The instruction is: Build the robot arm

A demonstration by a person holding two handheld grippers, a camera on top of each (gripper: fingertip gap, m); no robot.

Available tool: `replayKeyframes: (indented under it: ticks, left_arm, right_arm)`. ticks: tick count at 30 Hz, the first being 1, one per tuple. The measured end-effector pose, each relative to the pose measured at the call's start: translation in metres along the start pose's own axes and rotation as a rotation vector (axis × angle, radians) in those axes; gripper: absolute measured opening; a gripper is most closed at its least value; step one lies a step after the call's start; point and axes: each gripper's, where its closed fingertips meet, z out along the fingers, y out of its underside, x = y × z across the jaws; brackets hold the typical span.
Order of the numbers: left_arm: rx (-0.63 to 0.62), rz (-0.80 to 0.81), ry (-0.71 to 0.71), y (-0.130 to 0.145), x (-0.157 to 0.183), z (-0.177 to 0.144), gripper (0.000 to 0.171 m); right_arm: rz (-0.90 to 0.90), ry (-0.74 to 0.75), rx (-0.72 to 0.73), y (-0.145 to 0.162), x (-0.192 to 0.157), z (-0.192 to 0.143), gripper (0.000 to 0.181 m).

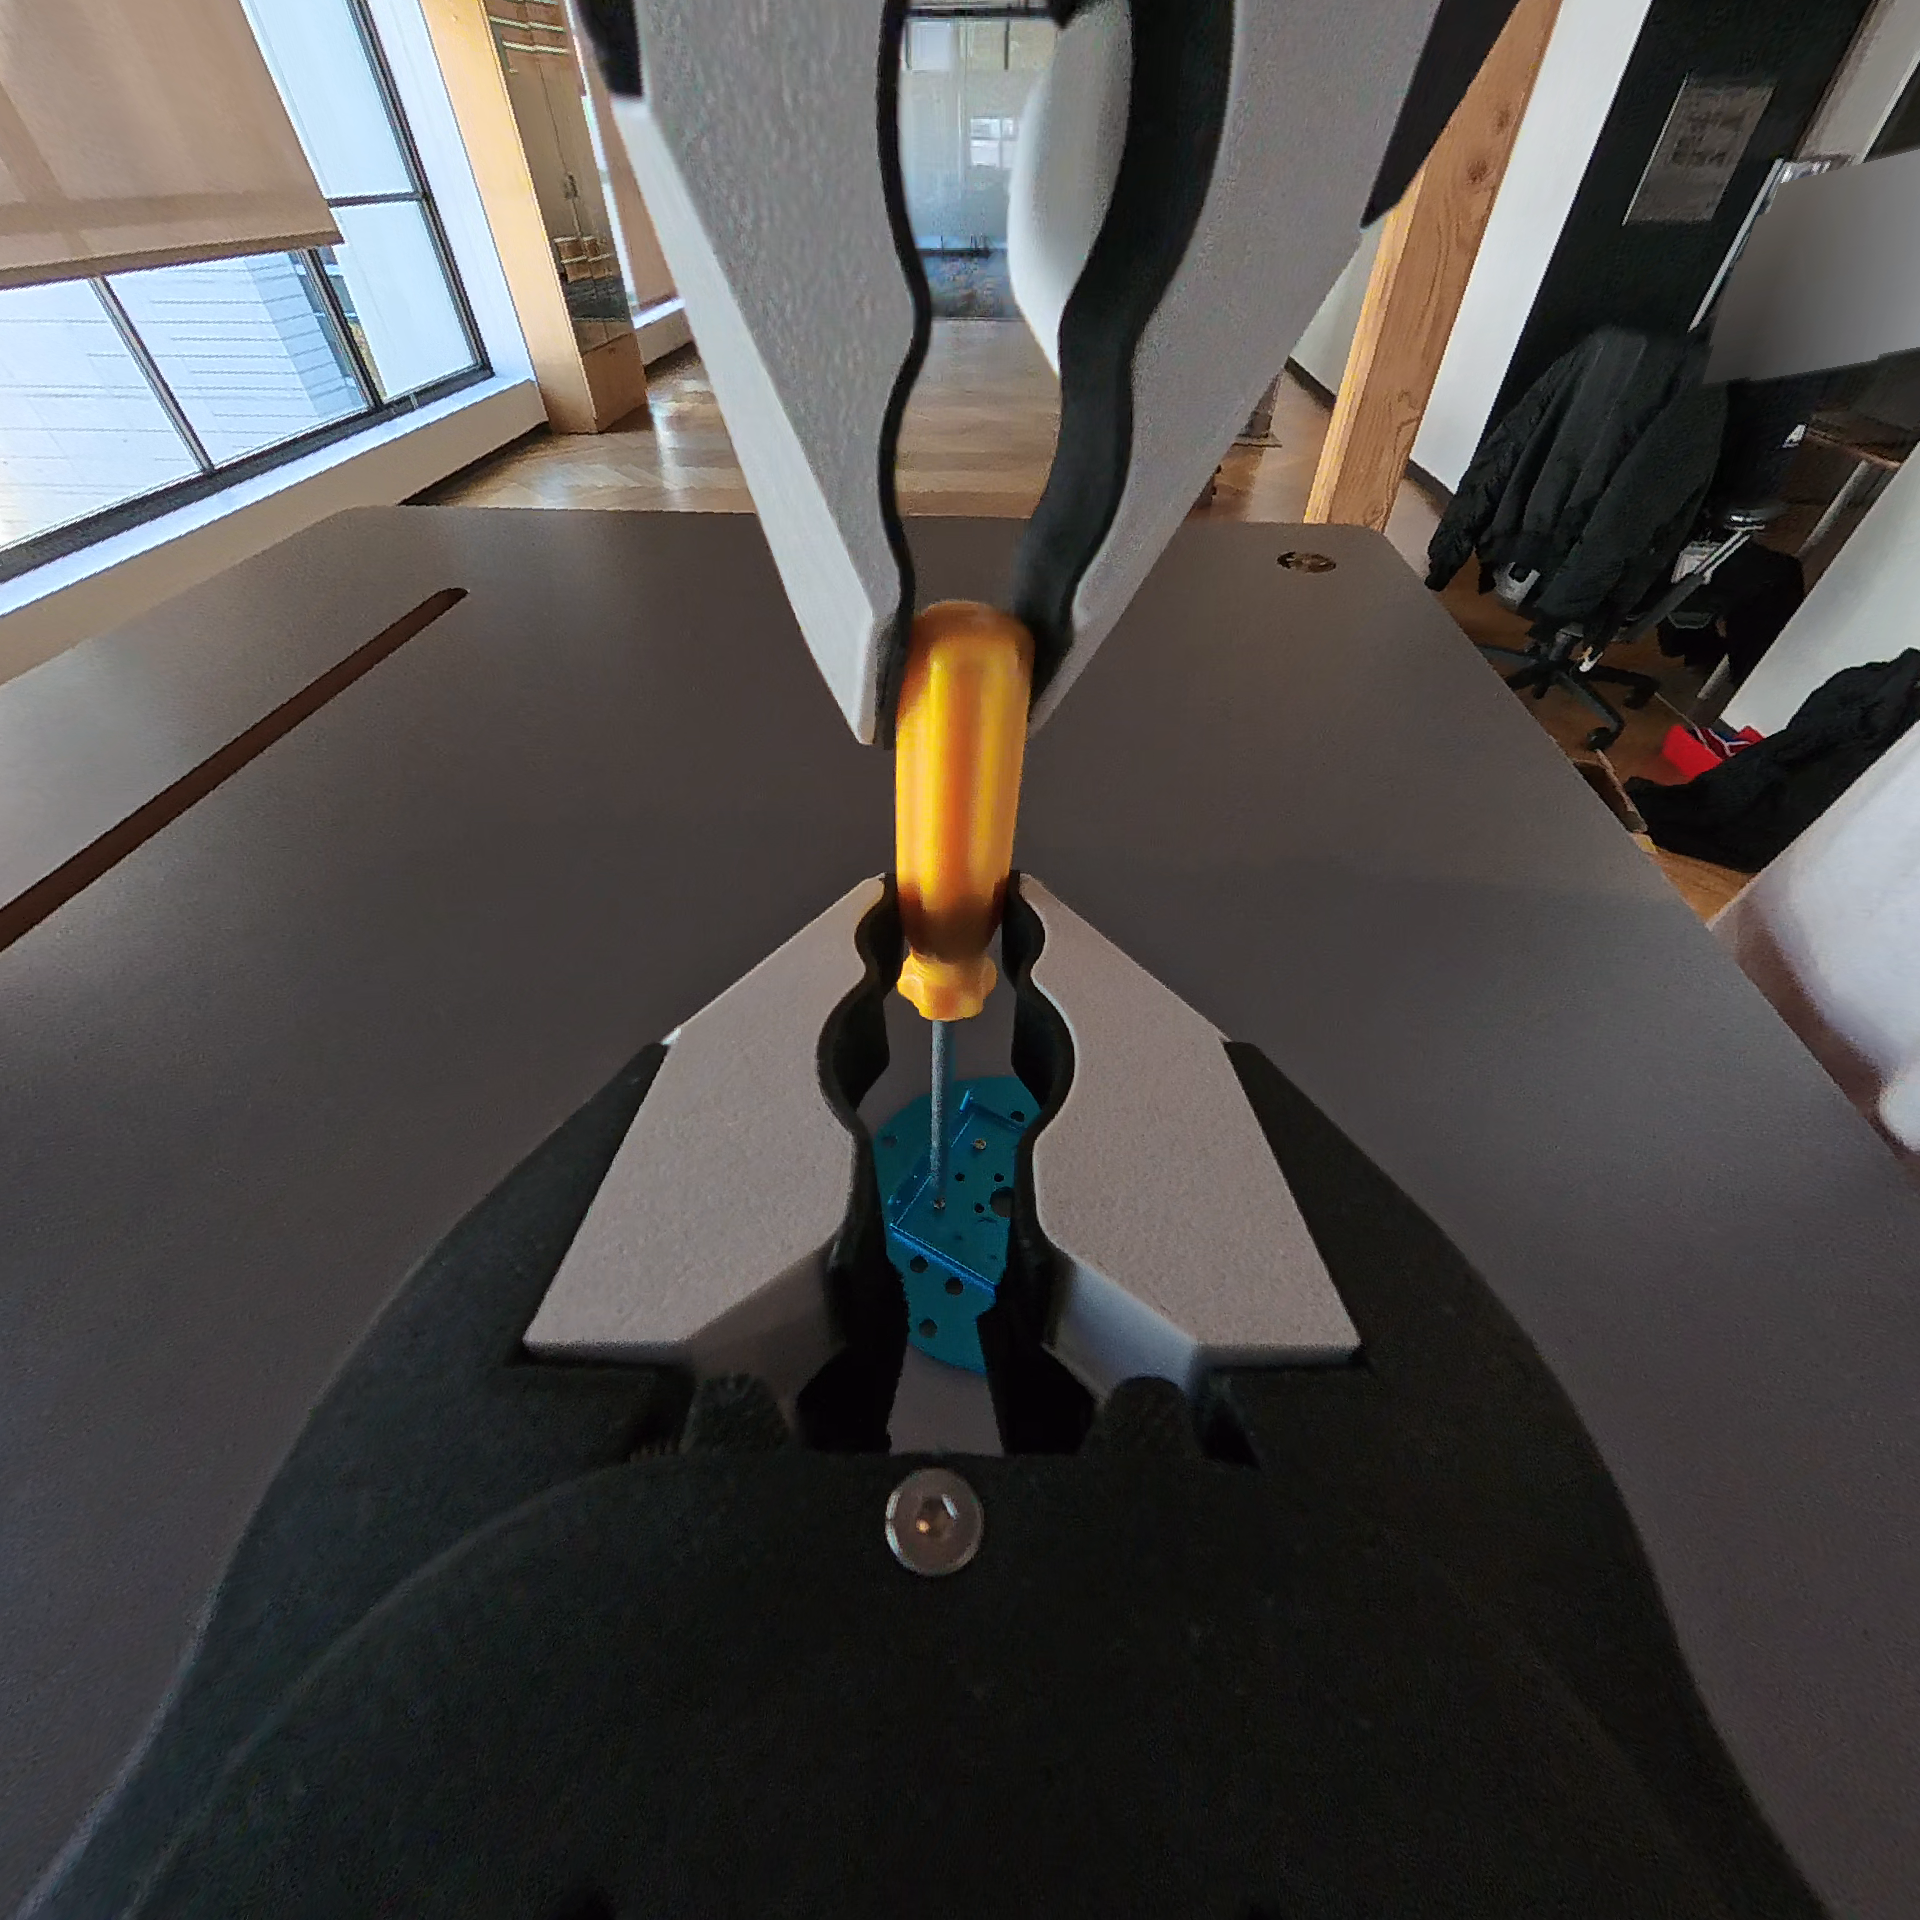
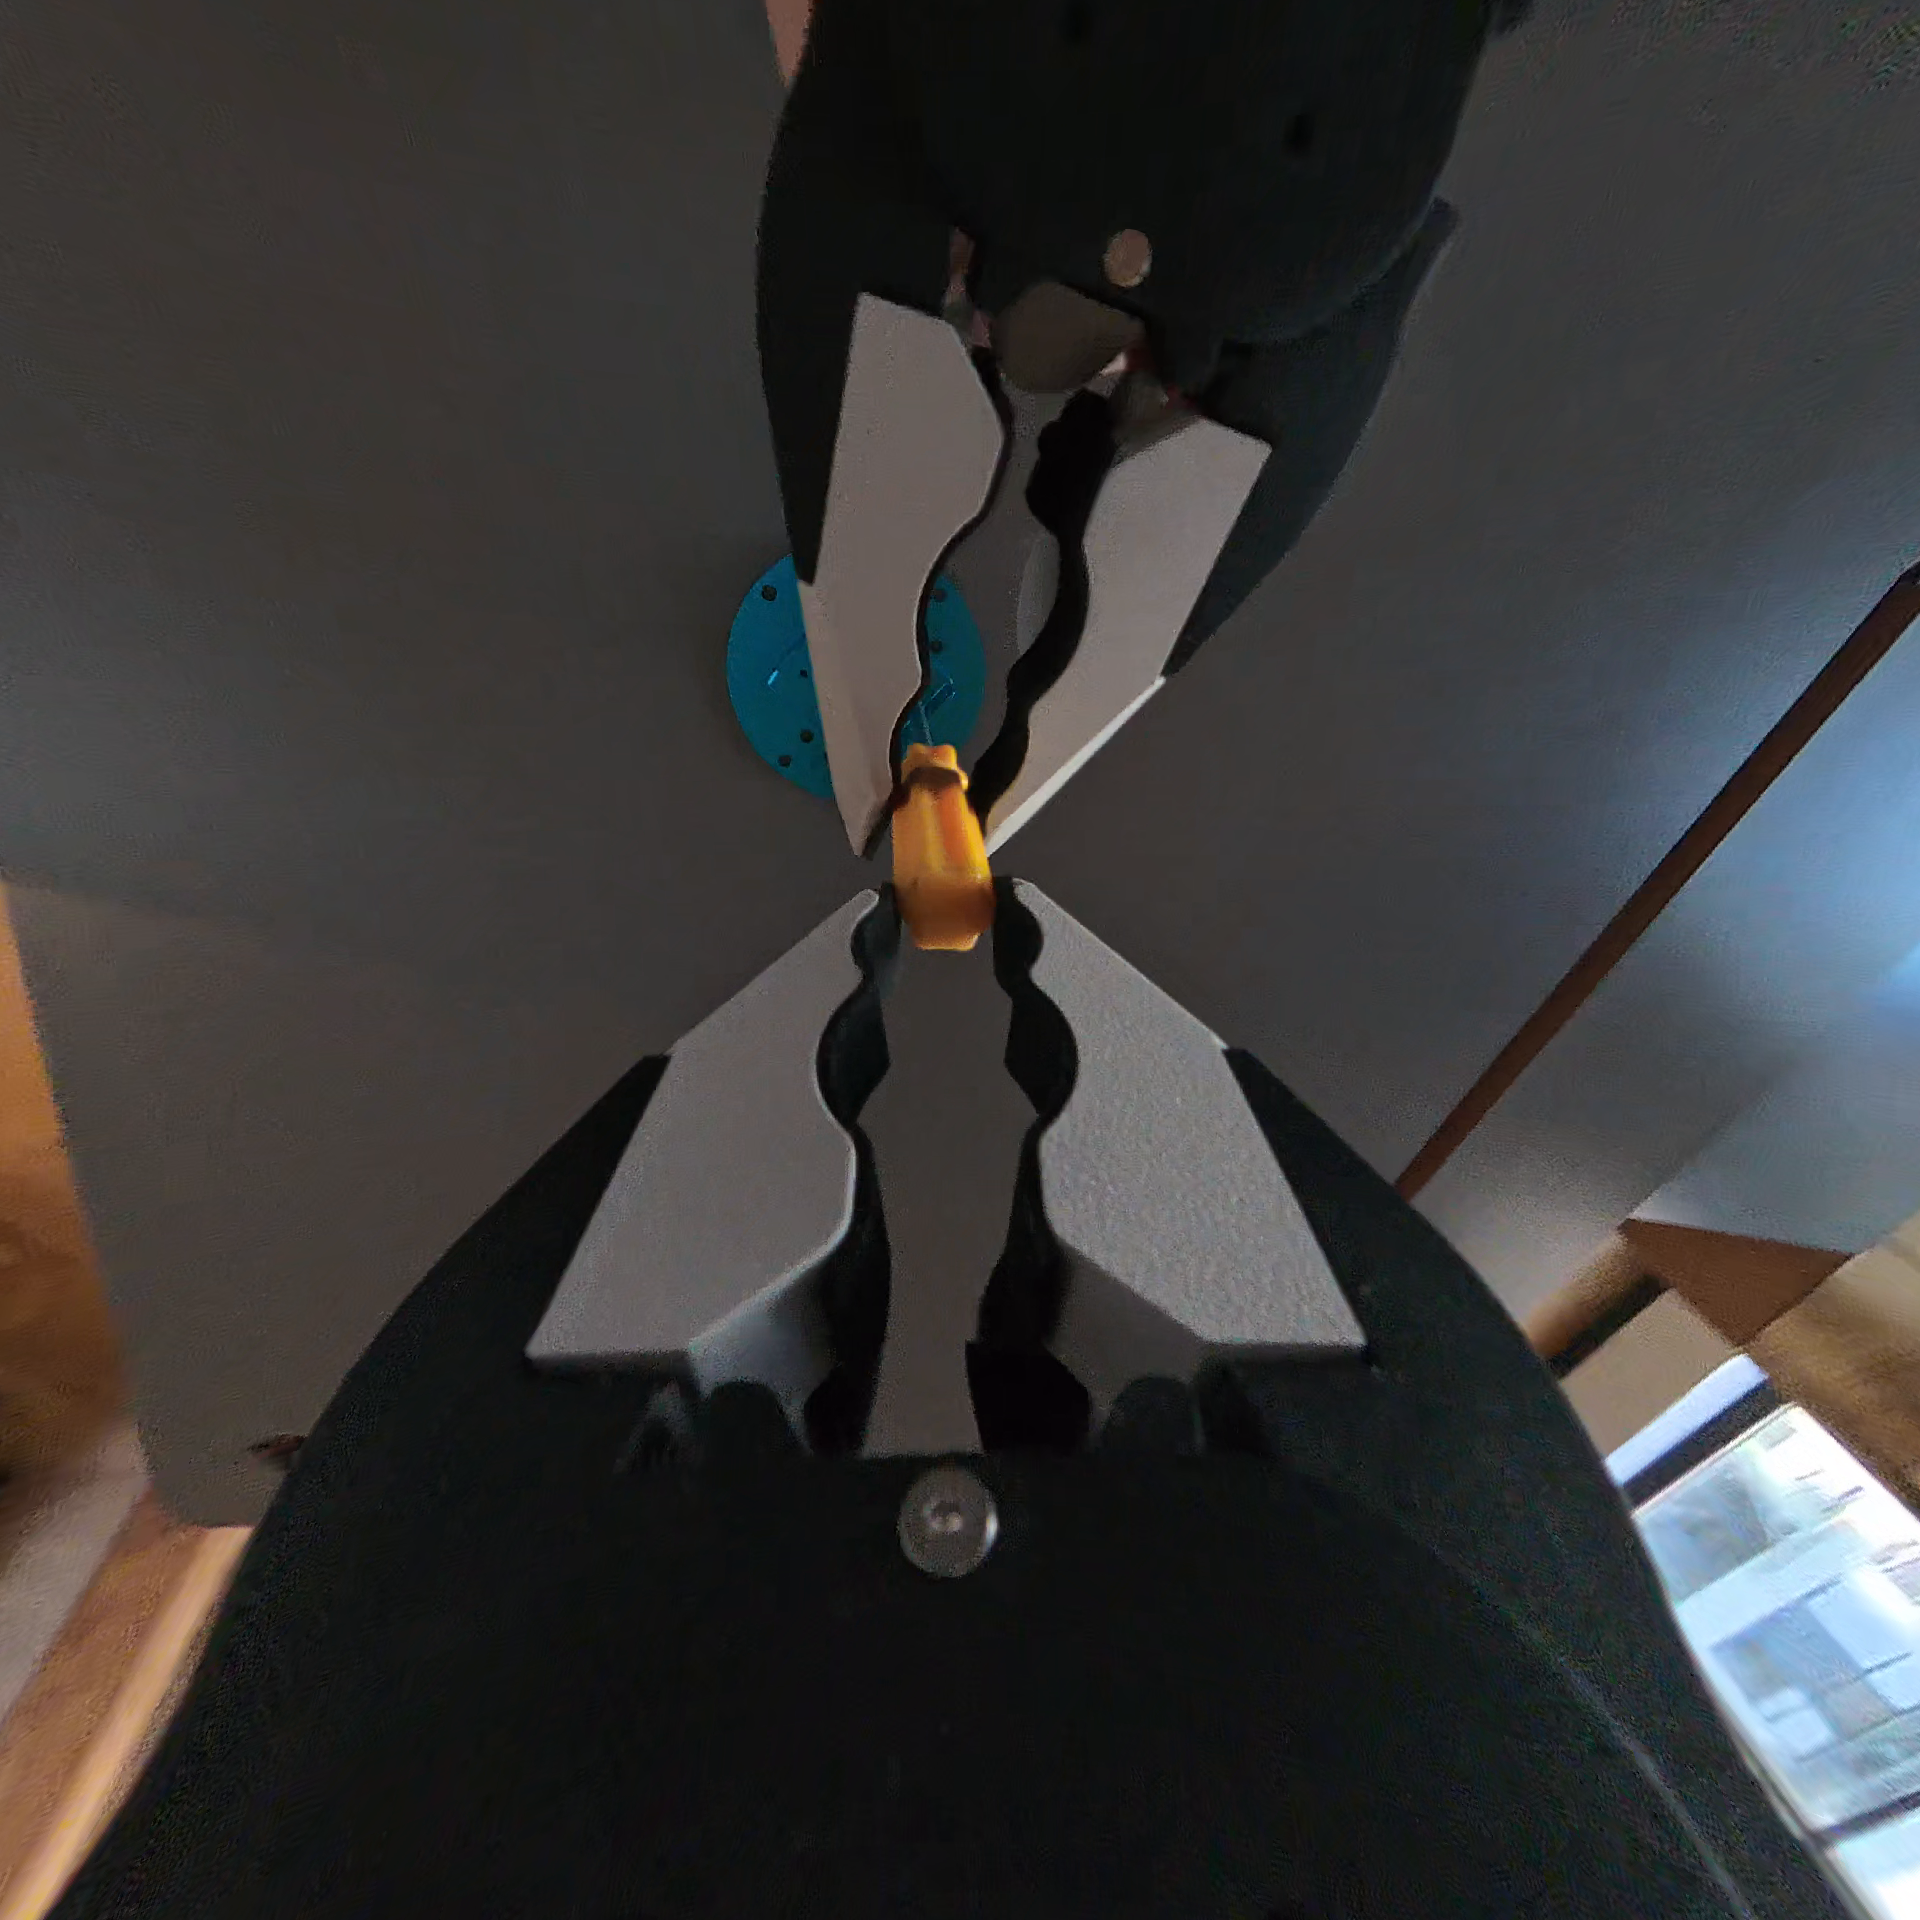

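Spanning both views, a broad matte grey tabletop [image 1: 416, 935] carries a blue perforated metal disc [image 1: 951, 1247] under two grippers.

Taking the disc as landmark: the left gripper [image 1: 948, 914], straight above it, has its jaws drawn narrow around the lower neck of a screwdriver with a translucent amber plastic handle [image 1: 961, 790]; whether both pads truly press it I cannot tell. Higher above the disc, the right gripper [image 2: 940, 909] is clamped on the handle's upper end. The thin steel shaft [image 1: 938, 1122] drops upright from the handle onto a small screw hole [image 1: 940, 1203] near the disc's middle. I judge the screwdriver light and rigid, its smooth handle slippery, so best held around the handle's waist; the disc looks stiff, thin and light enough to slide.
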Motion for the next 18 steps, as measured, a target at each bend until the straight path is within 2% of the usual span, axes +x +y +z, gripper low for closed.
replayKeyframes:
  ticks: [2,4,7,9,13,14,16,18]
  left_arm:
    - [-0.009,0.001,-0.015,0.001,-0.002,0.001,0.016]
    - [-0.016,0.006,-0.028,0.002,-0.003,0.001,0.016]
    - [-0.018,0.004,-0.030,0.002,-0.004,0.002,0.016]
    - [-0.017,0.007,-0.024,0.002,-0.003,0.001,0.015]
    - [-0.021,0.014,-0.019,0.003,-0.002,0.000,0.015]
    - [-0.021,0.016,-0.023,0.003,-0.003,0.000,0.015]
    - [-0.019,0.016,-0.013,0.003,-0.002,0.000,0.015]
    - [-0.022,0.022,-0.013,0.003,-0.001,0.000,0.015]
  right_arm:
    - [0.154,-0.010,-0.021,0.000,0.002,0.000,0.015]
    - [0.466,-0.069,-0.036,-0.001,0.001,0.001,0.016]
    - [0.615,-0.073,-0.045,-0.001,0.001,0.001,0.017]
    - [0.533,-0.065,-0.041,-0.003,0.000,0.001,0.016]
    - [0.045,0.012,0.016,-0.008,-0.001,-0.003,0.021]
    - [-0.063,0.072,0.025,-0.008,0.003,-0.004,0.018]
    - [-0.143,0.078,0.050,-0.010,0.001,-0.004,0.018]
    - [-0.111,0.058,0.069,-0.013,0.000,-0.003,0.018]
